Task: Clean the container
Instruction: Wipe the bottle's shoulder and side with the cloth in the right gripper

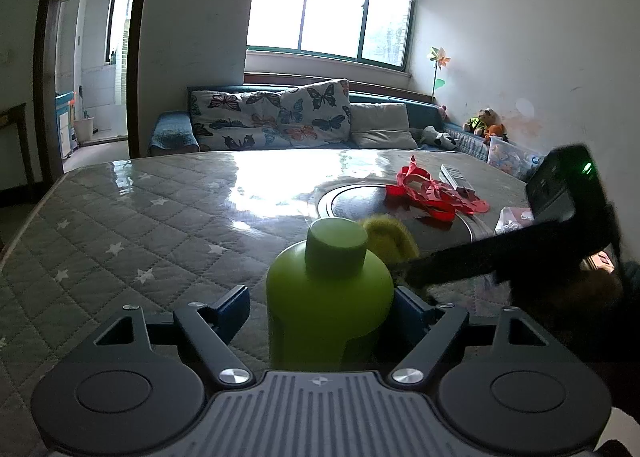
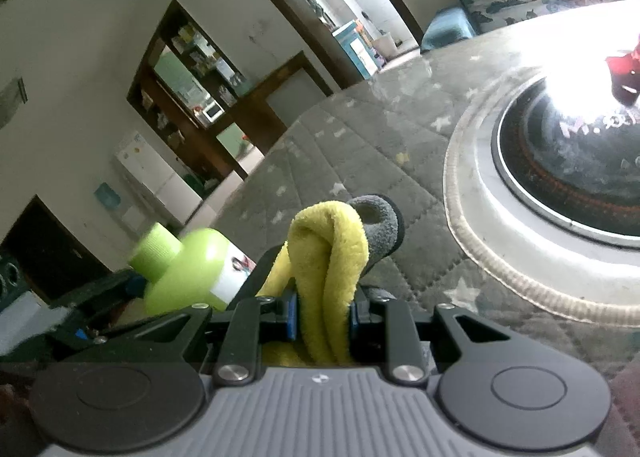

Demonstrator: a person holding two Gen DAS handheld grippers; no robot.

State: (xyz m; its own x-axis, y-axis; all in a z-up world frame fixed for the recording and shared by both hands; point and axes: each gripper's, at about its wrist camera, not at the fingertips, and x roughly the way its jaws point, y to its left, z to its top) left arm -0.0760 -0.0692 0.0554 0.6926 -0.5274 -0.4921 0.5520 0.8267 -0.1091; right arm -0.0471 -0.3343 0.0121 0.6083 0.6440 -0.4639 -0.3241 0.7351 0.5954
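My left gripper (image 1: 320,311) is shut on a lime-green bottle (image 1: 328,297) with a round green cap, held above the table. The bottle also shows in the right wrist view (image 2: 192,269), tilted at the lower left. My right gripper (image 2: 322,317) is shut on a yellow and grey cloth (image 2: 336,257), bunched between the blue pads. In the left wrist view the cloth (image 1: 390,235) sits just behind the bottle's right shoulder, and the right gripper's dark body (image 1: 520,253) reaches in from the right.
The table (image 1: 140,225) has a grey quilted star-pattern cover under glossy plastic. A round black cooktop with a pale rim (image 2: 560,177) is set in its middle. Red ribbon (image 1: 432,193) and a small box (image 1: 456,177) lie beyond. A sofa (image 1: 280,117) stands behind.
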